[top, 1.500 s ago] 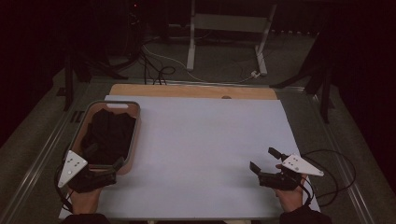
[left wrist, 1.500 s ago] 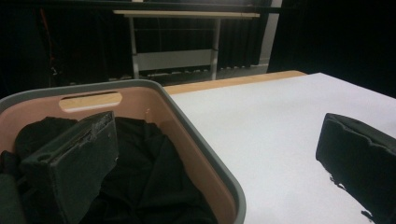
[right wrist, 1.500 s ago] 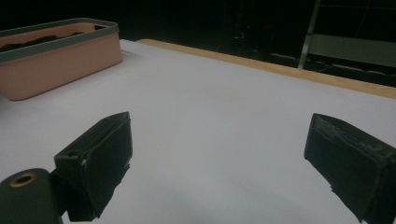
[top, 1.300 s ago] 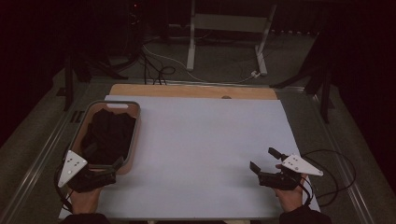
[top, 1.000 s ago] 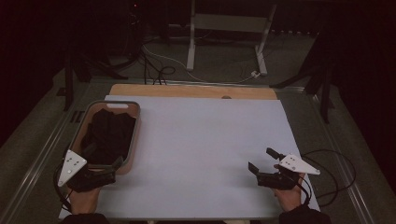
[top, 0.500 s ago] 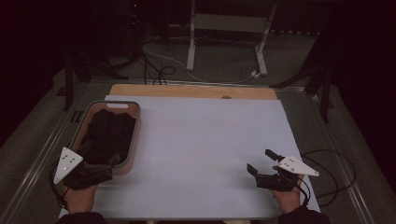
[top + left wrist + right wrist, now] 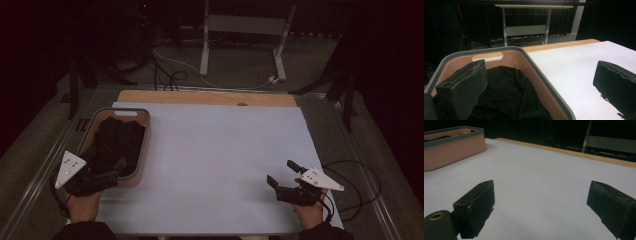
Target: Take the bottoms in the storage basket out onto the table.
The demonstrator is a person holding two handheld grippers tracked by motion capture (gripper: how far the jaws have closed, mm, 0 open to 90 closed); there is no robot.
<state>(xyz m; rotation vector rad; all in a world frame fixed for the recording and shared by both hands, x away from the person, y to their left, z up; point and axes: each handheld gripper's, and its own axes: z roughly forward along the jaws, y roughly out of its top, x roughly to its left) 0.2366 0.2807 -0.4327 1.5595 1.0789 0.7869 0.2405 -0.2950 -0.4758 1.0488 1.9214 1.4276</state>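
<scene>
Left gripper [image 7: 112,169], jaws spread, straddles the near rim of the pink bin [image 7: 141,150] holding the black cloth [image 7: 116,142] just ahead; right gripper [image 7: 281,174], likewise spread and empty, lies well right of the bin.

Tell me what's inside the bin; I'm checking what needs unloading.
The bin holds crumpled black cloth, heaped over most of its floor. Anything beneath the cloth is covered, so I cannot tell whether it hides more.
</scene>
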